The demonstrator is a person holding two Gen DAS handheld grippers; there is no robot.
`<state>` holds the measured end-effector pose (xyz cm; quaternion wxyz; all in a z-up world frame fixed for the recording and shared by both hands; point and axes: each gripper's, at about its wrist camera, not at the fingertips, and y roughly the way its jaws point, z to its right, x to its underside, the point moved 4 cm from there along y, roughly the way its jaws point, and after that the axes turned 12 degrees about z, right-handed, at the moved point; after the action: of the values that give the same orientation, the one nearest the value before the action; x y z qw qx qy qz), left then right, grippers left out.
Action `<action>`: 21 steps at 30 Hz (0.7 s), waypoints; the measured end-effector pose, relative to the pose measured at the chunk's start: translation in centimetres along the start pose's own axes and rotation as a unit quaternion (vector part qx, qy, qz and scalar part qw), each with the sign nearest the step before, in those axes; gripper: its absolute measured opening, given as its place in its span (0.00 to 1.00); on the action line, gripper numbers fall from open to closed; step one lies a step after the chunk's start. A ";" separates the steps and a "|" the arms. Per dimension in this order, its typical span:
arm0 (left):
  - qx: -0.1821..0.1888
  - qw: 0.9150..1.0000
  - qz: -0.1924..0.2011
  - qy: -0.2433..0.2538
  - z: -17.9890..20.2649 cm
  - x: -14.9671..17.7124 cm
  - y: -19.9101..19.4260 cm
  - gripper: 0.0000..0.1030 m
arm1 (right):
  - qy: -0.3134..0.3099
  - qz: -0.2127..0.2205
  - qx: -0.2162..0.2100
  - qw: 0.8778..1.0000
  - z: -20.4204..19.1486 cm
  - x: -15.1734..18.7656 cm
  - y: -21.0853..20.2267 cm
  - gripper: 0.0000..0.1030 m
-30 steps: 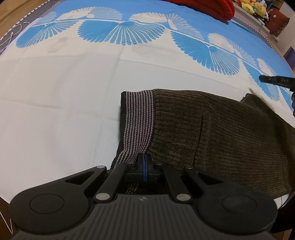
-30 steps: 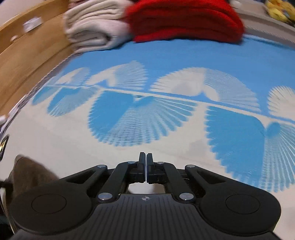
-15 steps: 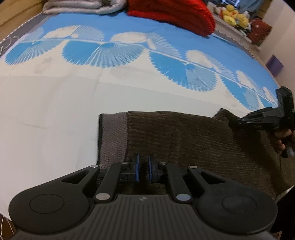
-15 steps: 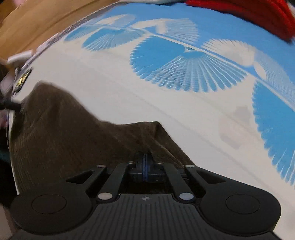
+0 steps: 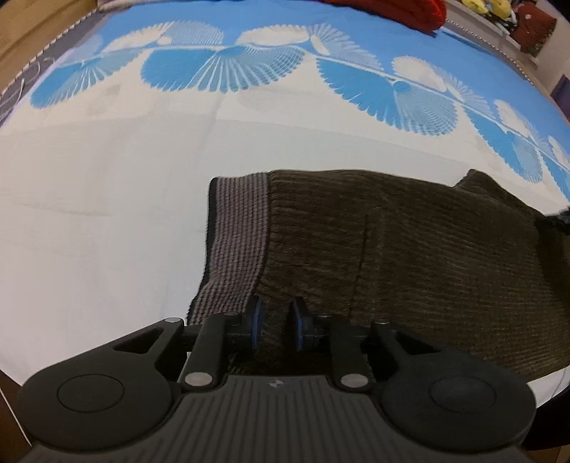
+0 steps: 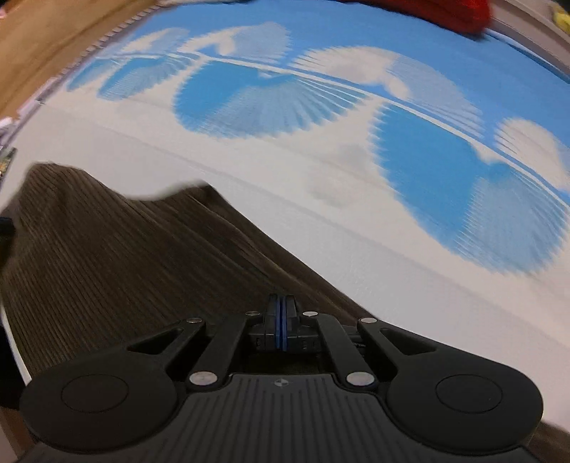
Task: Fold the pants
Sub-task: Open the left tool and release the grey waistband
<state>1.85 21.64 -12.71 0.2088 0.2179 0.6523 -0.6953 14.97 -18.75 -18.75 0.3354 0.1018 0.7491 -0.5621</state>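
Brown corduroy pants (image 5: 409,256) lie folded on the bed near its front edge, with the grey striped waistband (image 5: 237,245) at their left end. My left gripper (image 5: 274,326) is open, its blue pads apart just over the fabric beside the waistband, holding nothing. In the right wrist view the pants (image 6: 117,270) spread to the left and under my right gripper (image 6: 280,326), whose pads are pressed together. Whether it pinches fabric is hidden.
The bed sheet (image 5: 107,220) is white with blue fan patterns (image 5: 221,67) farther back. A red folded blanket (image 5: 402,9) lies at the far edge. A wooden bed frame (image 6: 53,39) runs along the left. The bed's front edge is close below the pants.
My left gripper has opened and let go of the pants by the waistband. My right gripper has swung from over the bare sheet down onto the pants' right end; its view is motion-blurred.
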 end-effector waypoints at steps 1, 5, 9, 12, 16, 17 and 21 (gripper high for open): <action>0.004 1.000 0.006 0.000 0.2 -0.1 -0.2 0.20 | -0.004 -0.008 0.025 1.000 1.1 0.8 -0.8 0.03; 0.020 0.999 0.039 -0.007 1.5 -1.0 -1.0 0.20 | 0.033 -0.009 0.129 0.991 6.5 4.7 -5.8 0.09; 0.036 0.997 0.068 -0.009 4.0 -2.1 -1.7 0.21 | 0.125 0.071 0.207 0.968 11.6 8.7 -14.0 0.17; 0.050 0.995 0.082 0.006 6.3 -2.9 -1.9 0.21 | 0.201 0.144 0.253 0.936 14.3 12.8 -20.4 0.33; 0.057 0.993 0.097 0.032 8.8 -3.3 -2.2 0.21 | 0.281 0.205 0.294 0.890 16.8 20.4 -26.7 0.36; 0.057 0.993 0.099 0.038 9.3 -3.3 -2.2 0.22 | 0.294 0.216 0.303 0.880 17.1 22.4 -27.9 0.36; 0.049 0.992 0.109 0.049 10.6 -3.3 -2.4 0.22 | 0.412 0.246 0.323 0.816 19.2 29.9 -31.4 0.37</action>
<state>2.85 11.19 -8.23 0.2398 0.3315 0.5990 -0.6883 -16.73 -53.88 -15.67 0.0704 0.6072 0.5423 -0.5764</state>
